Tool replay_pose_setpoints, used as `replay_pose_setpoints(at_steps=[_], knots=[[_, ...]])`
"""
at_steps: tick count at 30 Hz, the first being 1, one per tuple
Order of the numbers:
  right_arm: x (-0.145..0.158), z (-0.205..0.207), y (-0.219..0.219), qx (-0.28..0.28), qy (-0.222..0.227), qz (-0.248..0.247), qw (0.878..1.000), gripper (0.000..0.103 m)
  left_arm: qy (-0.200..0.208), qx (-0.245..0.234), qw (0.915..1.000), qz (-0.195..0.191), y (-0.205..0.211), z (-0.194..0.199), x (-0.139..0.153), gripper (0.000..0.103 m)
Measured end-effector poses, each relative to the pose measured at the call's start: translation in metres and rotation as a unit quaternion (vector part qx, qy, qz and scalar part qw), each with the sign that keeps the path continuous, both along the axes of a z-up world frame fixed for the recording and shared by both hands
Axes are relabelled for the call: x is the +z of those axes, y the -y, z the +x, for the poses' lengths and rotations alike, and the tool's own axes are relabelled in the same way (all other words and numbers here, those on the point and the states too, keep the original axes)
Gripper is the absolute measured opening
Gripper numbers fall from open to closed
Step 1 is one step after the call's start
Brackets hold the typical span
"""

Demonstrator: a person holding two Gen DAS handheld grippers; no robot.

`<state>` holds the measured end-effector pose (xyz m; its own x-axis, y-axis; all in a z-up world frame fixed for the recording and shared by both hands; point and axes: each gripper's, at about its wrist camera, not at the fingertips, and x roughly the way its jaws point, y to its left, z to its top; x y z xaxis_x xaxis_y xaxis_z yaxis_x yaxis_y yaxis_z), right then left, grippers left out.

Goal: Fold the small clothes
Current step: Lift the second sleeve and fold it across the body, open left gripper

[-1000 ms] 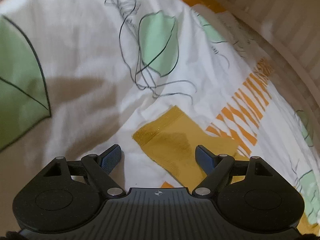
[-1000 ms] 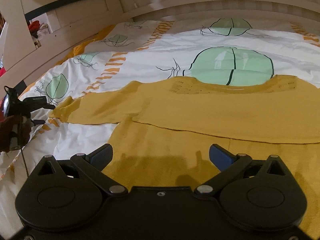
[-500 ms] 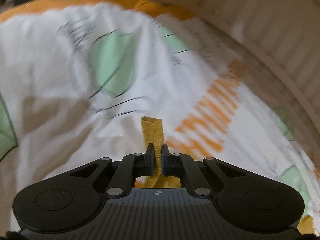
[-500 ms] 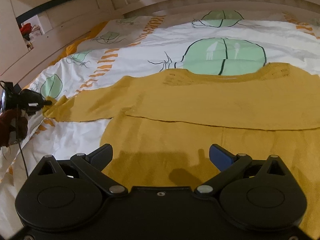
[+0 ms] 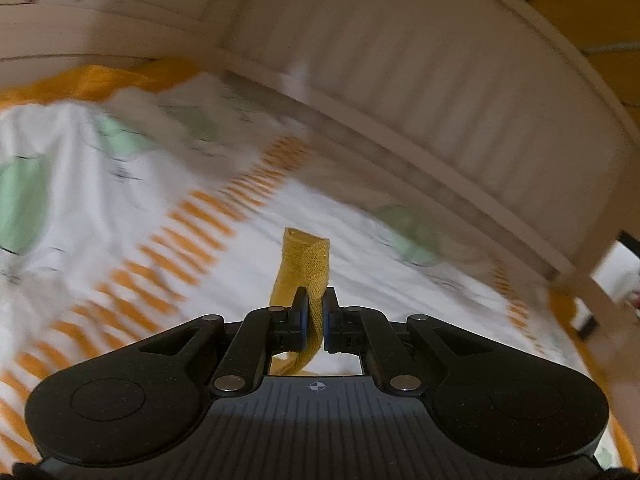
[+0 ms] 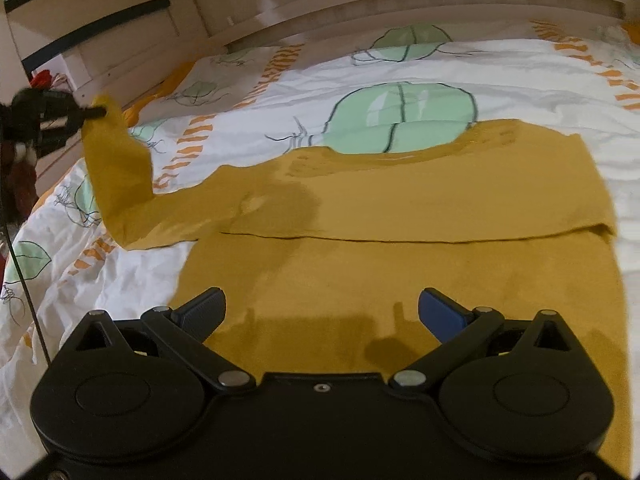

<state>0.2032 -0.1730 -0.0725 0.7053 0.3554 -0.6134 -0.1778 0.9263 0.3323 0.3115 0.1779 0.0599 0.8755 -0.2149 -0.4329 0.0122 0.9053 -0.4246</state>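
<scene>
one sleeve [image 6: 116, 176] of the mustard top [image 6: 400, 248] was off the bed, pinched at its cuff [image 5: 306, 264] by the left gripper [image 5: 314, 322], whose jaws were closed tight on the cloth with only the fabric's thickness between the pads. in the right wrist view that gripper showed small at the upper left of the frame, and the sleeve hung from it in a slack band down to the shoulder. the rest of the top lay flat on the leaf-print duvet [image 6: 400, 64], across the middle and lower part of the frame.

the far side seemed already dealt with: a straight edge ran across the body from the centre to the right of the frame, which read as the other sleeve or side folded over it. so the fold looked roughly half done. left to do, as i judged it, were laying the lifted sleeve across the body, then doubling the body.

the right gripper [image 6: 322, 308] hovered low over the near hem at the bottom of the frame, jaws spread wide, gripping nothing.
</scene>
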Motion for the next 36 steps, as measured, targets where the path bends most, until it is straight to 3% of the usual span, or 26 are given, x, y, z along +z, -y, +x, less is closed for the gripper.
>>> replay_pose_setpoints(at_steps=[8,12,18,19,20,22,28,32,36], knots=[[-0.001,-0.012,0.030,-0.026,-0.005,0.008,1.000,0.103,-0.026,-0.076,0.9967,-0.015,0.115,0.012,-0.040,0.006],[-0.002,-0.017,0.045,-0.041,-0.008,0.016,0.999,0.103,-0.038,-0.109,0.9933,0.006,0.163,0.016,-0.066,0.006],[-0.008,-0.020,0.064,-0.067,-0.020,0.034,0.997,0.103,-0.065,-0.144,0.9868,0.034,0.204,0.013,-0.090,0.007],[-0.008,-0.020,0.067,-0.071,-0.022,0.037,0.997,0.103,-0.067,-0.150,0.9855,0.041,0.208,0.011,-0.090,0.011],[-0.010,-0.020,0.069,-0.074,-0.024,0.039,0.996,0.103,-0.067,-0.157,0.9842,0.046,0.212,0.010,-0.089,0.024],[-0.011,-0.019,0.071,-0.080,-0.027,0.043,0.995,0.103,-0.058,-0.170,0.9825,0.048,0.217,0.006,-0.085,0.038],[-0.013,-0.016,0.073,-0.087,-0.028,0.040,0.995,0.103,-0.015,-0.174,0.9815,0.078,0.206,-0.020,-0.066,0.056],[-0.011,-0.009,0.069,-0.084,-0.024,0.034,0.996,0.103,-0.015,-0.149,0.9824,0.111,0.189,-0.037,-0.071,0.060],[-0.007,0.004,0.060,-0.070,-0.008,0.023,0.997,0.103,-0.051,-0.117,0.9822,0.138,0.168,-0.051,-0.092,0.060]])
